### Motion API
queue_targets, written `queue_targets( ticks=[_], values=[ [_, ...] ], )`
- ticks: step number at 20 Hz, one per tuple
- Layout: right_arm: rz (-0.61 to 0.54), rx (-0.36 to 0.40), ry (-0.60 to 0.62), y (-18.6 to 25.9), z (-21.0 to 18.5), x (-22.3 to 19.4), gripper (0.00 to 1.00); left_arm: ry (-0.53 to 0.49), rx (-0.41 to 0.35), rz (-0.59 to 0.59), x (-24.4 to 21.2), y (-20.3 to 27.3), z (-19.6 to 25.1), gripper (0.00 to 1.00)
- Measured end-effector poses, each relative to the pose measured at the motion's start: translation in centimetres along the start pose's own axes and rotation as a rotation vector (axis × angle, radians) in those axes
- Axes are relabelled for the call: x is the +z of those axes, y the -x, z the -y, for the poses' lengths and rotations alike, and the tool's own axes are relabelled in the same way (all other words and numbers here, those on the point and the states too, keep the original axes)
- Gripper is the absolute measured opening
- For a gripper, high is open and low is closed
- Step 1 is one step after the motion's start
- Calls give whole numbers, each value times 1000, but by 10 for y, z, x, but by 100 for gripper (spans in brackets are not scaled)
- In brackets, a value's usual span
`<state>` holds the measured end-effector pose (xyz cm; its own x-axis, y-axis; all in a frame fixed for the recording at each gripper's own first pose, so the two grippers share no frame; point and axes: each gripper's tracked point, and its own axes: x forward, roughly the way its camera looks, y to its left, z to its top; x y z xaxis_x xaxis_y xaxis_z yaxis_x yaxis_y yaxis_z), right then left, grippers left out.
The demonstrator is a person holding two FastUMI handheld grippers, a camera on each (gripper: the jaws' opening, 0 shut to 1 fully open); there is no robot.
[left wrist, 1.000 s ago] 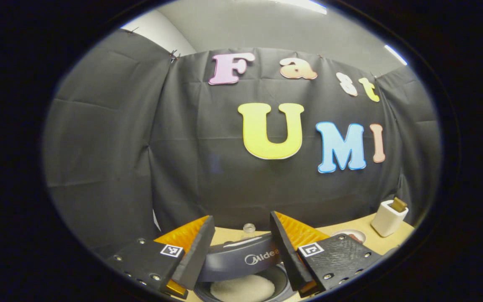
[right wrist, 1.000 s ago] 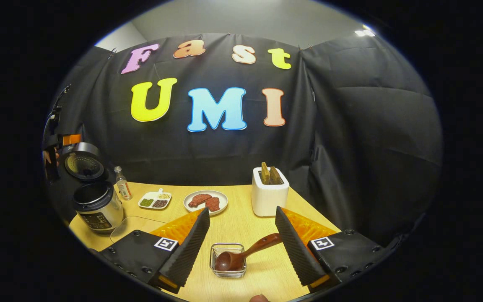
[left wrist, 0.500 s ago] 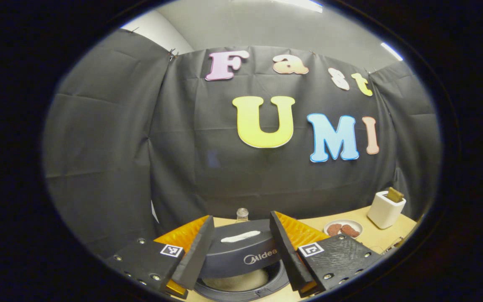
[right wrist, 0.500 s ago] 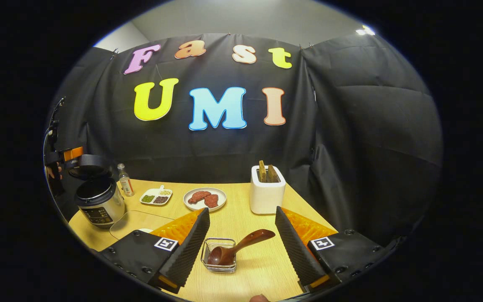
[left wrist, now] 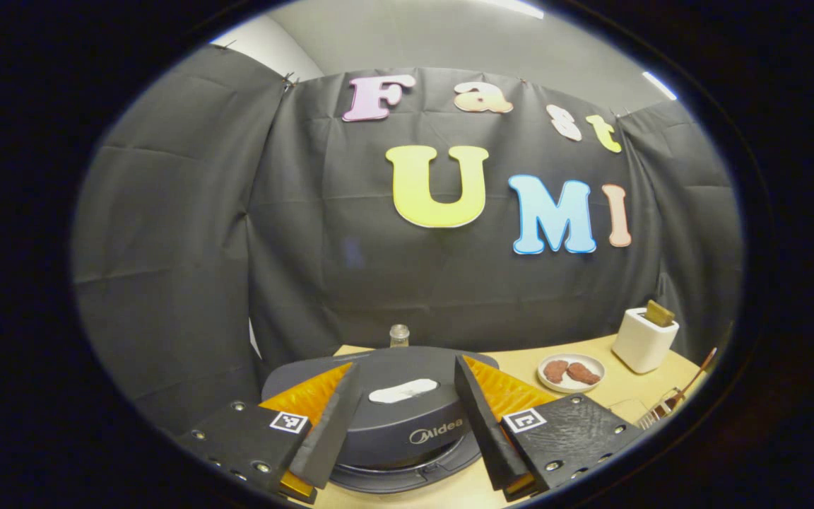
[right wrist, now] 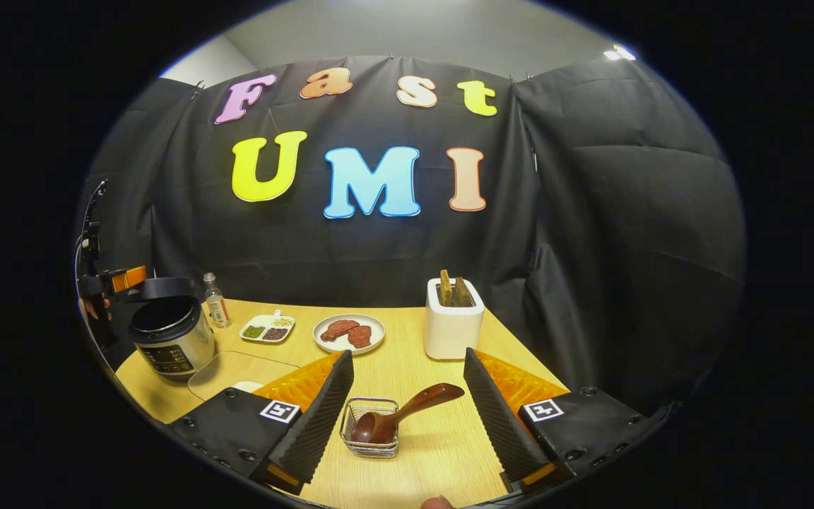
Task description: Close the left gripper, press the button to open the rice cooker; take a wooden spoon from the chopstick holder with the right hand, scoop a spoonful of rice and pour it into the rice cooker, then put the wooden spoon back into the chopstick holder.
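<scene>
Your left gripper has its jaws released, spread either side of the cooker lid. The lid has come down in the last second: earlier the pot stood open with white rice showing inside, now the lid lies flat over the cooker and the rice is hidden. I judge you are closing it, likely the wrap-up; whether it has latched I cannot tell.

Your right gripper also has jaws released, grasping nothing, and has barely moved. Between them, on the worktop, sits a small wire basket with the spoon in it, bowl down, handle leaning out to the right. So the spoon is let go and parked in the basket, apart from both fingers.

Farther out: white holder with two wooden pieces standing in it, plate with two reddish pieces, divided dish with green, dark and pale grains, a bottle beside the cooker, a clear tray near the left finger.
</scene>
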<state>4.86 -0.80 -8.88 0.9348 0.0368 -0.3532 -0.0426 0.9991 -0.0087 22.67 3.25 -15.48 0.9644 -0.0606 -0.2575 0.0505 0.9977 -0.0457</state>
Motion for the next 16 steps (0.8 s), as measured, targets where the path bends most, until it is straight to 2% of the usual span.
queue_targets(
  ticks=[1,3,4,6,7,12,13,15,16],
  values=[
    [-1,4,3,0,-2,0,99,2,-3,-5,-5,1,1,84],
    [-5,11,10,0,-6,-3,99,3,-6,-14,-15,3,3,84],
    [-7,14,13,0,-8,-3,94,4,-7,-22,-21,3,4,84],
    [-9,21,13,0,-13,-4,94,5,-11,-39,-33,4,7,85],
    [-8,24,13,0,-14,-3,99,1,-12,-43,-38,4,8,85],
    [-5,24,24,2,-17,-1,99,-13,-10,-31,-48,7,9,85],
    [-7,24,23,3,-17,-3,94,-15,-9,-29,-50,7,10,86],
    [-12,25,22,4,-16,-5,94,-24,-10,-38,-58,8,12,85],
    [-13,27,24,4,-16,-5,99,-26,-9,-47,-63,7,13,84]
  ],
)
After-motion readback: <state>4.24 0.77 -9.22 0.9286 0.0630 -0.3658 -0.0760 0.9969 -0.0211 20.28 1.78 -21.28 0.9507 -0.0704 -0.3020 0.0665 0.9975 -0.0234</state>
